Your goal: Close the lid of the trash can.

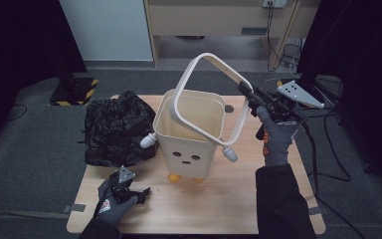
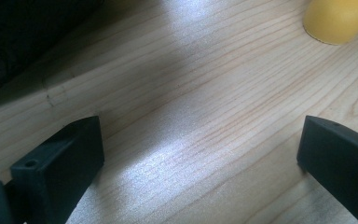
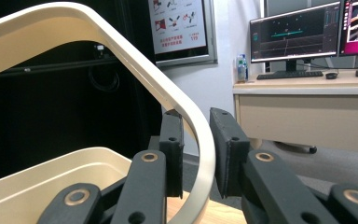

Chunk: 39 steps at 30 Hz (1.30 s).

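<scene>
I see a pale wooden table standing on grey floor. On it, a cream bin with a little face rests on yellow feet near the middle. A crumpled black bag lies at the left edge, just beside the bin.

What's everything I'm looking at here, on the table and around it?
Bin: one, cream, with a face and yellow feet, middle of the table.
Rim ring: one, cream, lifted and tilted above the bin, its low side at the bin's mouth.
Bag: one, black, crumpled, at the table's left edge beside the bin.
Table: one, light wood.
Monitors: two, lit, on a desk in the background.
Poster: one, on the wall behind.
Right tool: one, black, jaws closed on the rim ring.
Left tool: one, black, jaws wide apart, low over bare wood at the near left.
Gloves: two, grey.
</scene>
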{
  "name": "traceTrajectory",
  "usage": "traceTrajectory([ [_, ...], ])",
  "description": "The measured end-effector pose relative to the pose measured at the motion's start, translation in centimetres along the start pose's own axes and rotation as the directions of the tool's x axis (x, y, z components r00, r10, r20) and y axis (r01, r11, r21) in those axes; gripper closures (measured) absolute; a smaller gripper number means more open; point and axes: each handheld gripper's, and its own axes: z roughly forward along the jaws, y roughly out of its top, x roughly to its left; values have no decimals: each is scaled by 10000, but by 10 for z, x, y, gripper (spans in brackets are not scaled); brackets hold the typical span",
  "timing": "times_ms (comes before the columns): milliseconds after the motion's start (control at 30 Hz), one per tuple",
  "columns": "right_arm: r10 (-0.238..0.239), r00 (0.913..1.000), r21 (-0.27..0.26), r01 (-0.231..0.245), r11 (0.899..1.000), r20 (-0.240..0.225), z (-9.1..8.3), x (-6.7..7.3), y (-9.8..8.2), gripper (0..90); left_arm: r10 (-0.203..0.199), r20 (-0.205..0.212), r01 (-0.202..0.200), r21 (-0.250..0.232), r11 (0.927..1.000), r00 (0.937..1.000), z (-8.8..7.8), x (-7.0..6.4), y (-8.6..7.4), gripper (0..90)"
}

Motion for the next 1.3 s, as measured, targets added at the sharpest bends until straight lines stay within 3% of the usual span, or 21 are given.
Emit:
traceTrajectory([
  [200,101,9999,103,-101,9999,-90,9,1,-3,759,-5,2,5,0,10000,10000,0,0,0,0],
  [567,-160,9996,543,172,9984,-228,27,10,-4,761,-1,-12,1,2,10000,10000,0,0,0,0],
  [833,15,9990,894,26,9960,-453,39,12,-12,759,-2,1,2,0,10000,10000,0,0,0,0],
  [1300,-36,9988,1669,118,9859,-494,49,14,-22,748,-5,-17,5,-3,10000,10000,0,0,0,0],
])
